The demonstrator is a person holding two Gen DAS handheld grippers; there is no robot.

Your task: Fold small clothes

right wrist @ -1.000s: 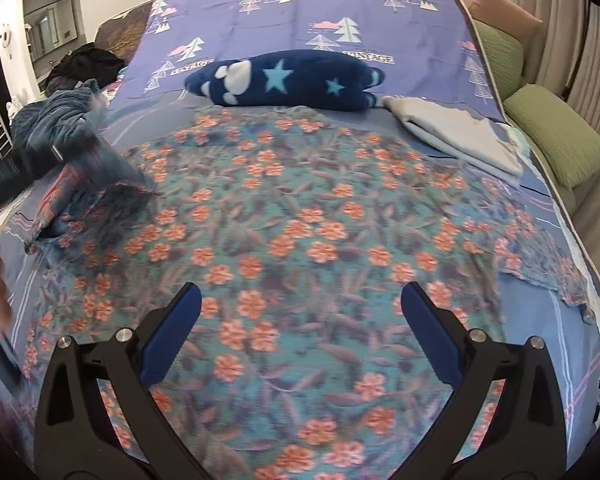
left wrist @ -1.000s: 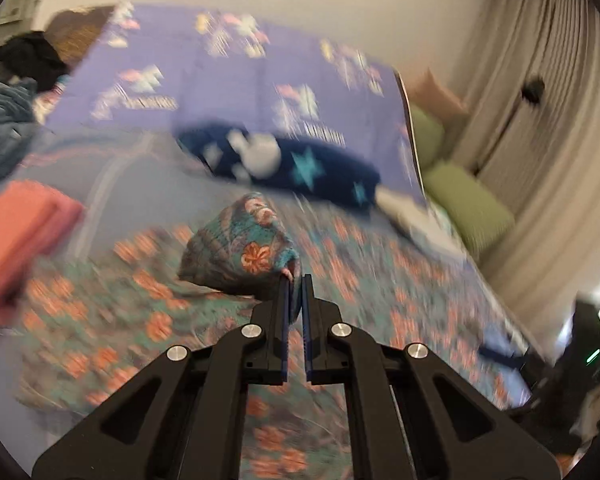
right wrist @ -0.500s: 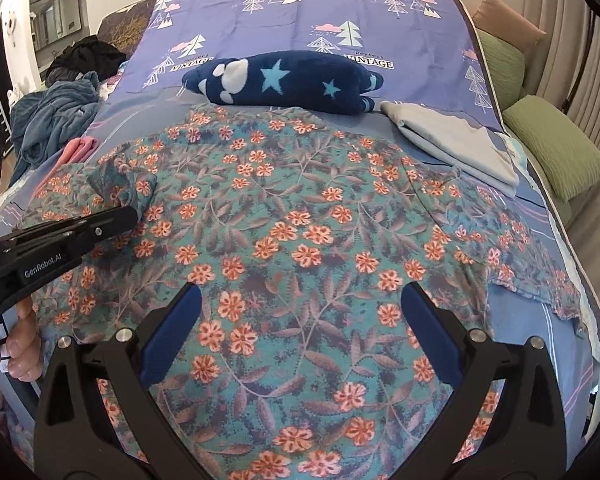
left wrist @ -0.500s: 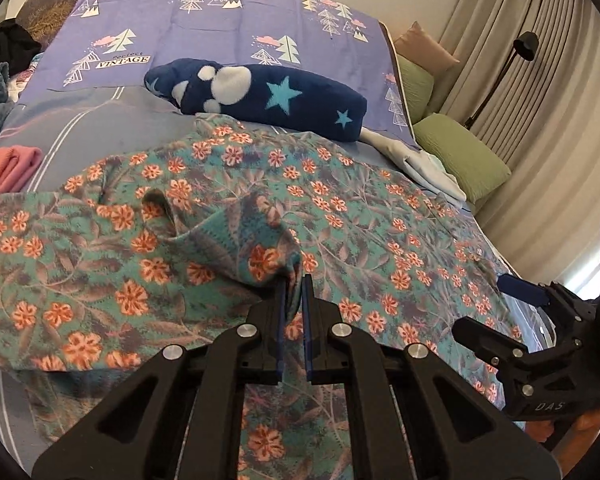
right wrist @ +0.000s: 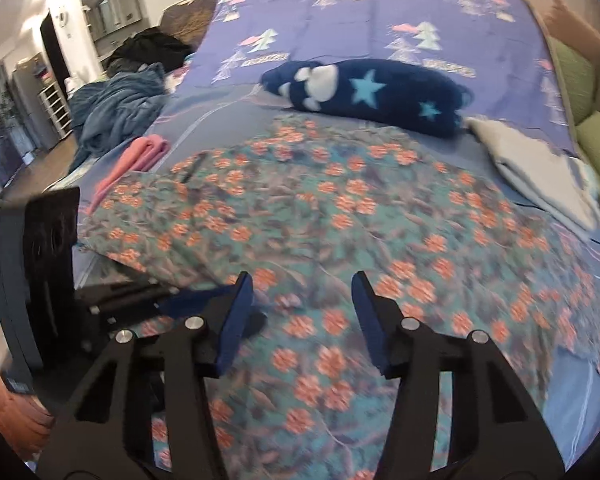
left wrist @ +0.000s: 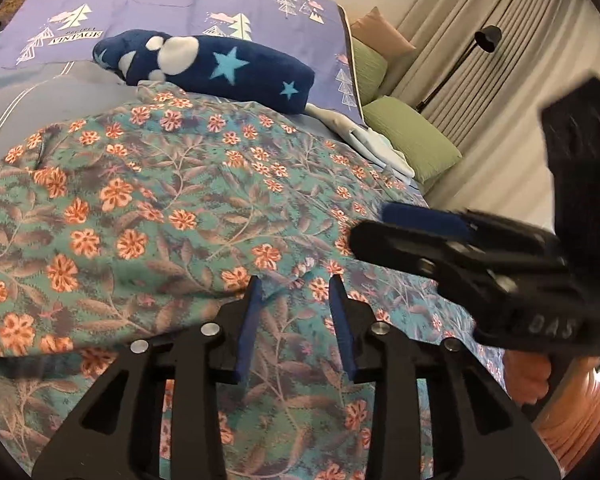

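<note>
Since a second ago, the lifted fold has dropped; the floral garment lies flat on the bed, long axis running 9 to 3 o'clock. Left gripper is opening, released, fabric beneath. Right gripper is closing, empty, just above cloth.

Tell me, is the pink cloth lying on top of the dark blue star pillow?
No, the pink cloth lies on the bed sheet at the left, apart from the star pillow.
</note>
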